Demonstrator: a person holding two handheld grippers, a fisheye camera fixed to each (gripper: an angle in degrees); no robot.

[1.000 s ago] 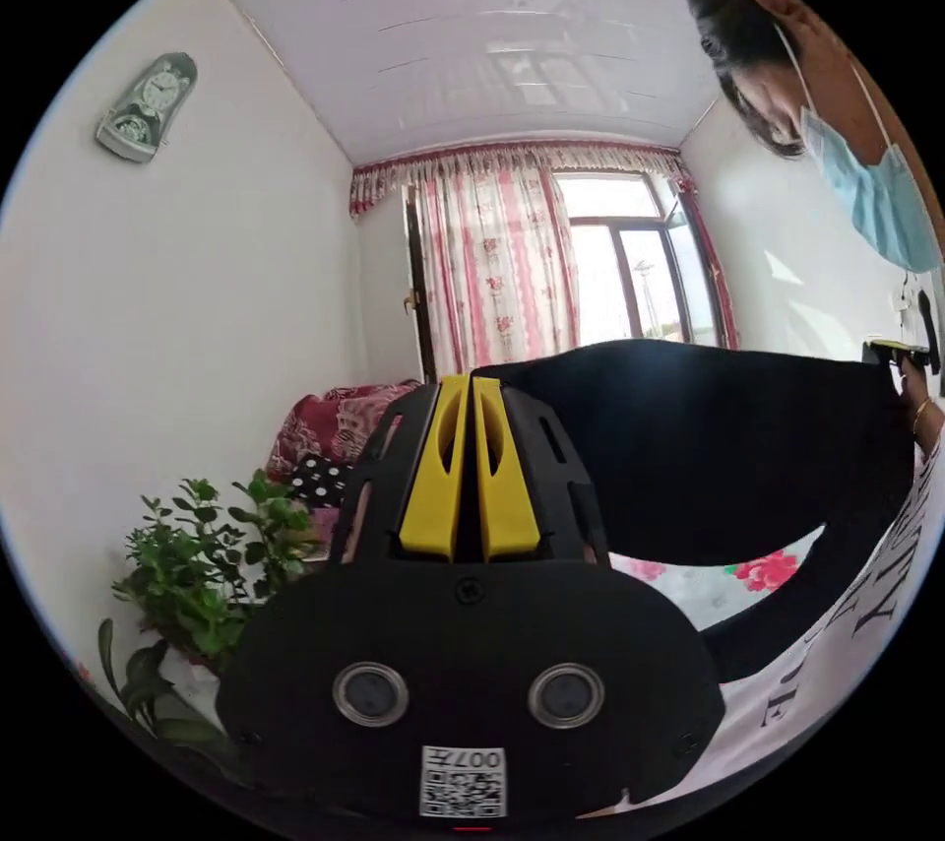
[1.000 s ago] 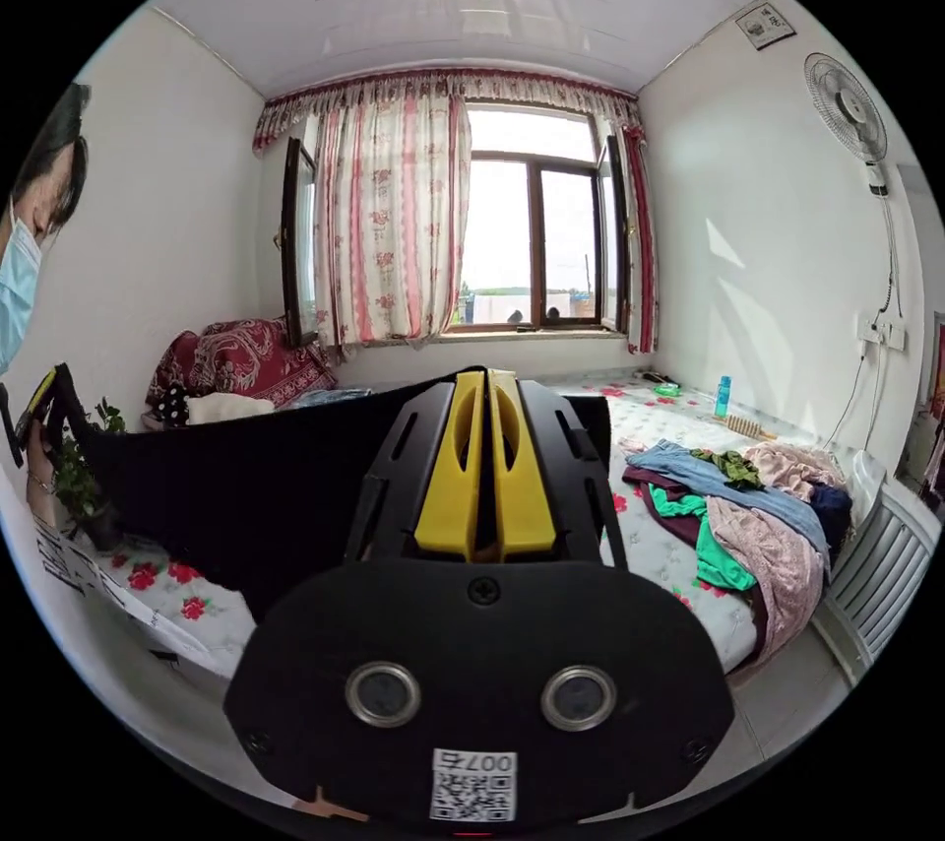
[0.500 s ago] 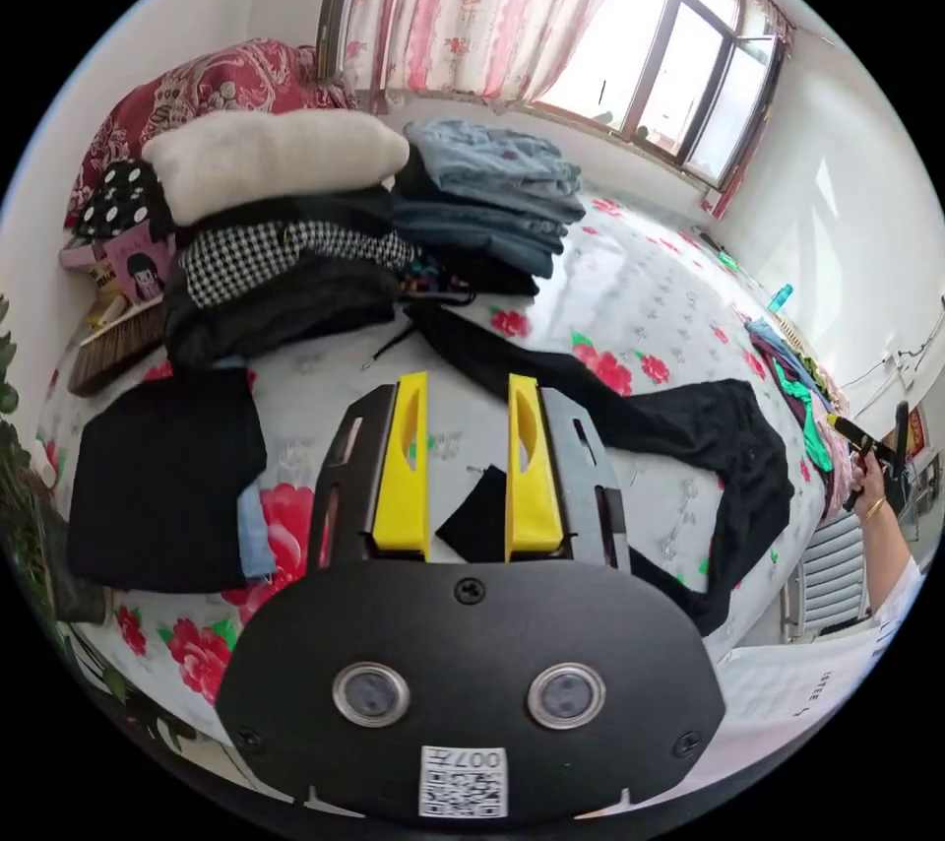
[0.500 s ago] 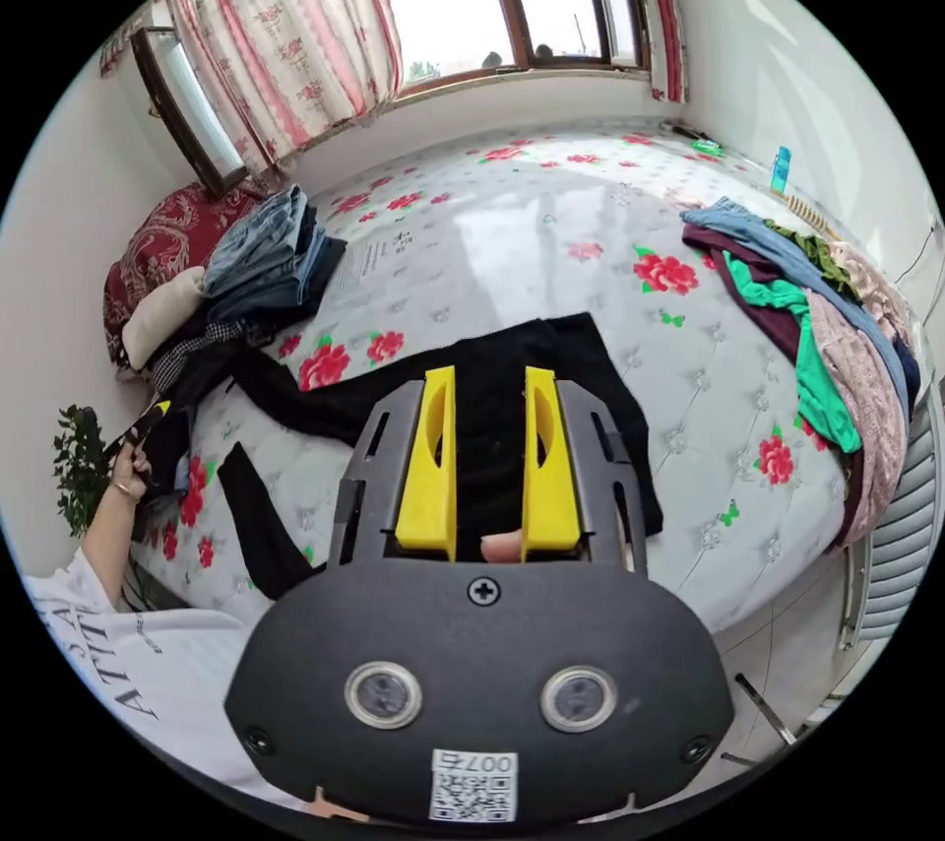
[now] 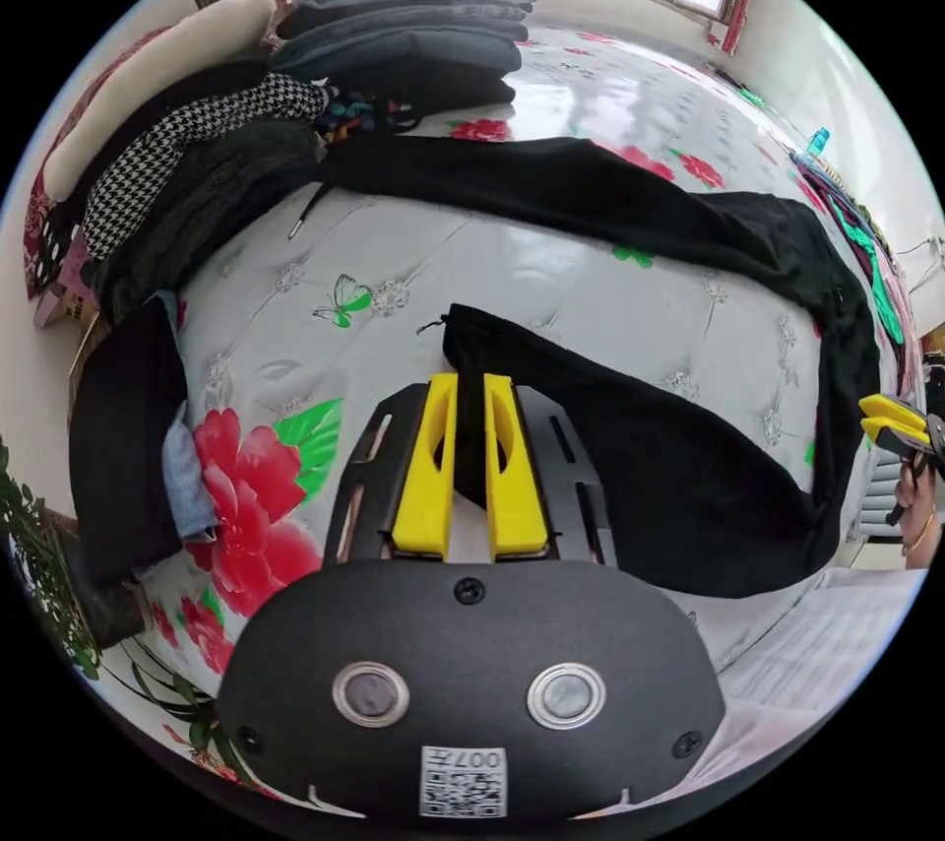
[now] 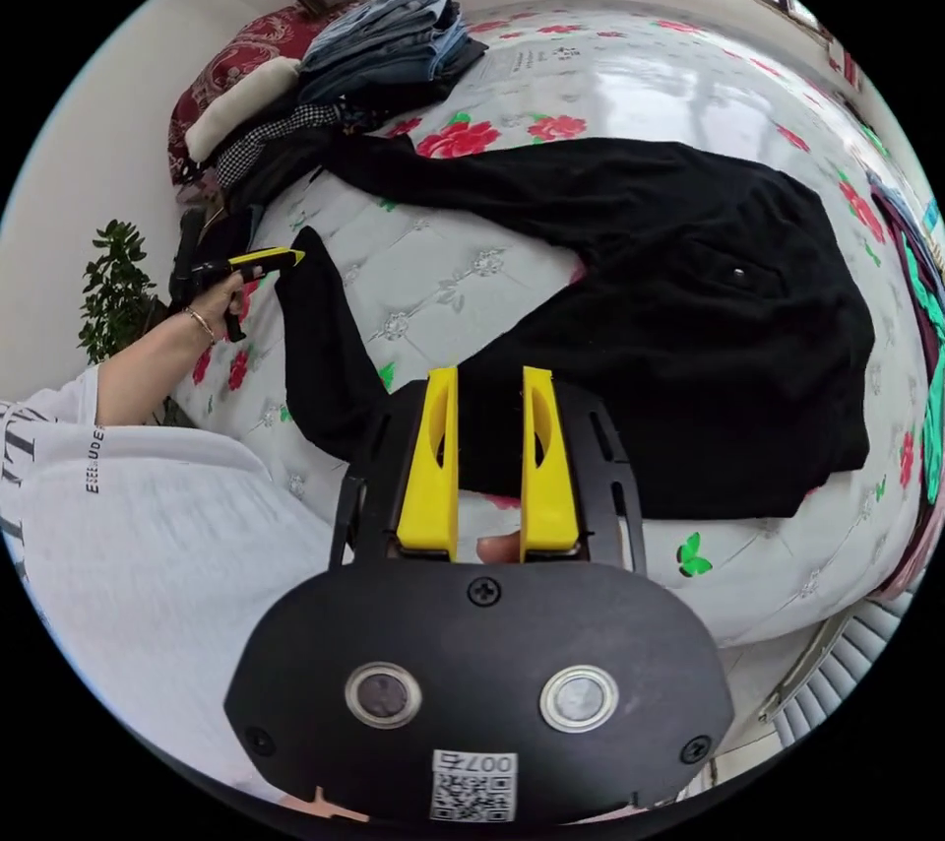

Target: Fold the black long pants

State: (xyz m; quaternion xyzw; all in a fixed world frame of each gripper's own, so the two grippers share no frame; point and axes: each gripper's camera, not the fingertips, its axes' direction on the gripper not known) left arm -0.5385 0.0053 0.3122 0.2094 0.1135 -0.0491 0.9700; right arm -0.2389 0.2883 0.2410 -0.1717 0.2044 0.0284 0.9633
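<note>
Lying spread across the quilted white bedcover printed with red flowers [image 5: 295, 270], the black long pants of soft matte cloth [image 6: 689, 309] form a wide V: the waist bunches just ahead of the right gripper [image 6: 489, 388], and two legs run away from it towards the left gripper [image 5: 460, 398].

The left gripper has its yellow jaws nearly together, with a narrow gap between them, over the hem of the nearer leg; whether they actually pinch the cloth cannot be told. The right gripper stands open with its jaws clearly apart over the waist edge and holds nothing.

To do this step well, I would say each gripper should take a clean bite on a single edge, hem at one end and waistband at the other, and the nearer leg should be carried over onto the farther one so the seams line up. The cloth looks limp and heavy, prone to sag and wrinkle, so even tension between both hands matters.

Beyond the left gripper rises a stack of folded clothes in denim blue, grey and black-and-white houndstooth [image 5: 394, 24]. Off to the right gripper's far side lies a loose heap of green and purple garments [image 6: 920, 290].
</note>
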